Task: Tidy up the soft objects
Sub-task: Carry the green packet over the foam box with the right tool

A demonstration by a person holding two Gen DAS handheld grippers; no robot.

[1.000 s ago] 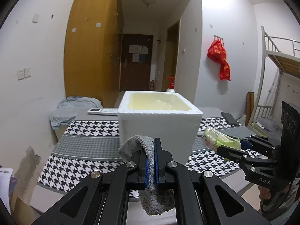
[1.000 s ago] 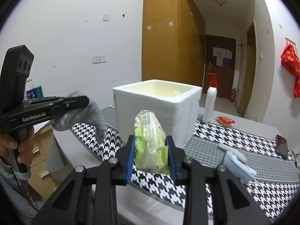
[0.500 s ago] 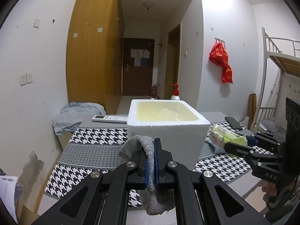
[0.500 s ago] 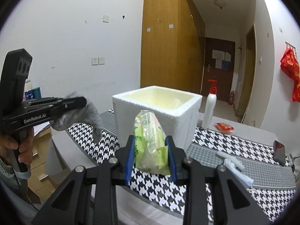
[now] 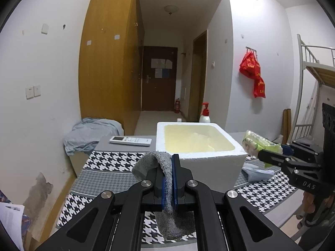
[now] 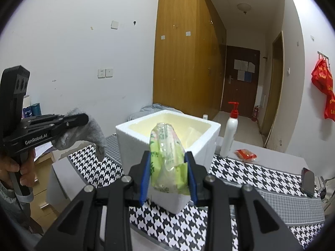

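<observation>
A: What does each gripper hold?

B: The left gripper (image 5: 169, 179) has its jaws pinched nearly together on a grey knitted sock (image 5: 165, 186), which drapes over and hangs below the blue pads. The right gripper (image 6: 167, 173) has its jaws partly apart, clamped on a green-and-white plastic packet (image 6: 167, 159) standing upright between them.

A: And beyond them?

B: Just past both grippers stands a white foam box (image 5: 201, 163), open at the top, on a table (image 6: 251, 175) with a black-and-white houndstooth cloth. Both items hang in the air near the box, outside it. Behind the box are a white pump bottle (image 6: 230, 133), a remote control (image 5: 130, 140) and a dark phone (image 6: 307, 178).
</observation>
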